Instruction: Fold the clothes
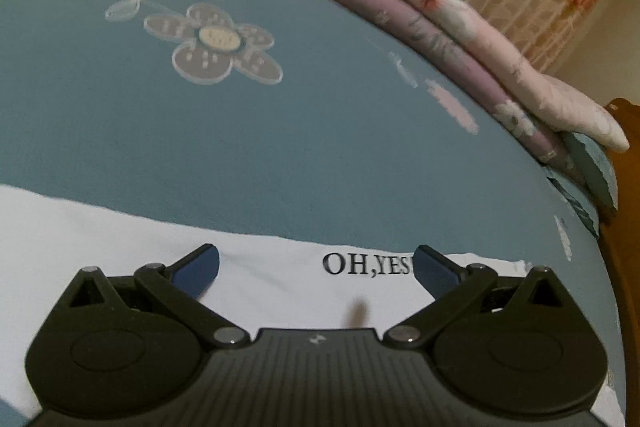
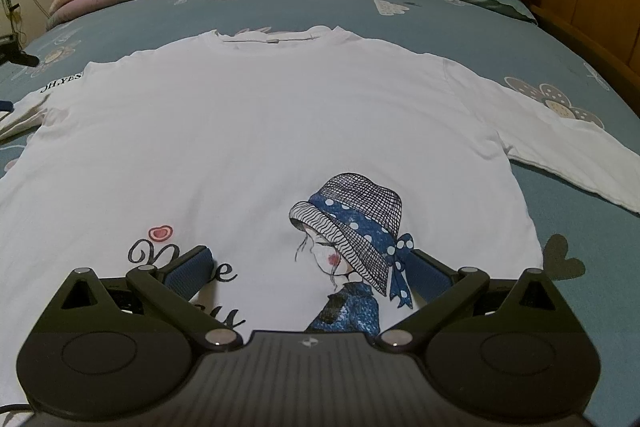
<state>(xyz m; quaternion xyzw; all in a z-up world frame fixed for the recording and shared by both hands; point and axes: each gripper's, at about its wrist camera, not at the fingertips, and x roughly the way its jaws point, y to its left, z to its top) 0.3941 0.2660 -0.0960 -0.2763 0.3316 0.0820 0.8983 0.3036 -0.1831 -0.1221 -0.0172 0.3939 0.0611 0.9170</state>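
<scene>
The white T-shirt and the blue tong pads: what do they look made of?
White T-shirt: looks like thin matte cotton knit, lying limp with soft wrinkles and a ribbed collar; the exact fibre cannot be told. Pads on the right tongs: probably rubbery, dull blue with a fine ridged texture.
</scene>
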